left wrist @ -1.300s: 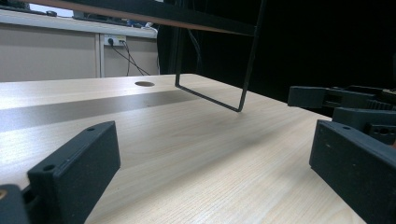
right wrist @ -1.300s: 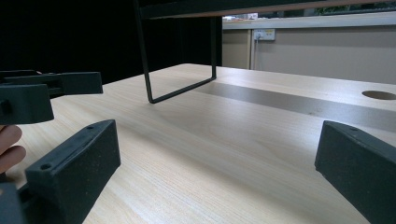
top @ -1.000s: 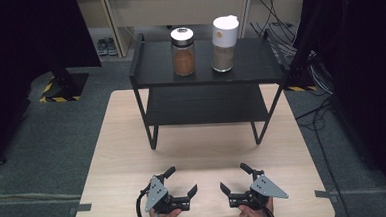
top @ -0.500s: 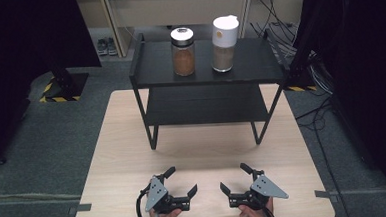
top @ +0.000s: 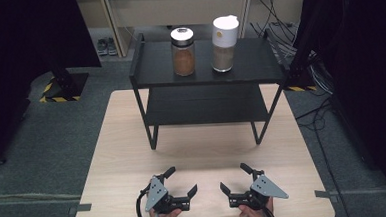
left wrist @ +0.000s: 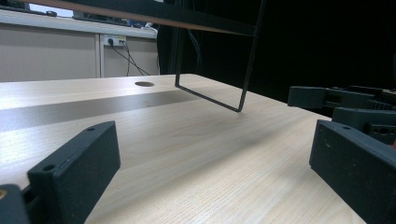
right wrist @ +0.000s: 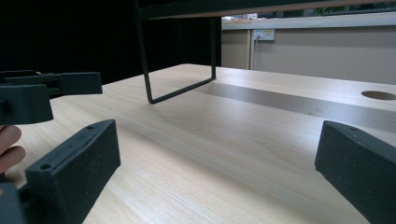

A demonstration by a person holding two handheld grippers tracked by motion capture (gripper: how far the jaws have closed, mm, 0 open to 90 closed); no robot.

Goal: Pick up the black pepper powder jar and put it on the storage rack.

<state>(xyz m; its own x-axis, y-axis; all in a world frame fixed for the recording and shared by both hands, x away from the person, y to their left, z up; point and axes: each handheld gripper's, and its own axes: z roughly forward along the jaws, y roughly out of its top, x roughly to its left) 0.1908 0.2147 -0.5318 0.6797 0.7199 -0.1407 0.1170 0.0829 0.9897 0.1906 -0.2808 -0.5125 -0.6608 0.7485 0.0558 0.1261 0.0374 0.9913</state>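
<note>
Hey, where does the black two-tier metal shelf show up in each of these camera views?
High view: black two-tier metal shelf stands at the table's far middle.
Left gripper view: its thin leg loop at upper centre.
Right gripper view: its leg loop at upper left.
Shared landmark: the light wooden table.

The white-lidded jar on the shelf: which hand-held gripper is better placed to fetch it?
Probably the right hand-held gripper: the white-lidded jar stands on the shelf's right half, more in line with it. Both are open and empty.
</note>
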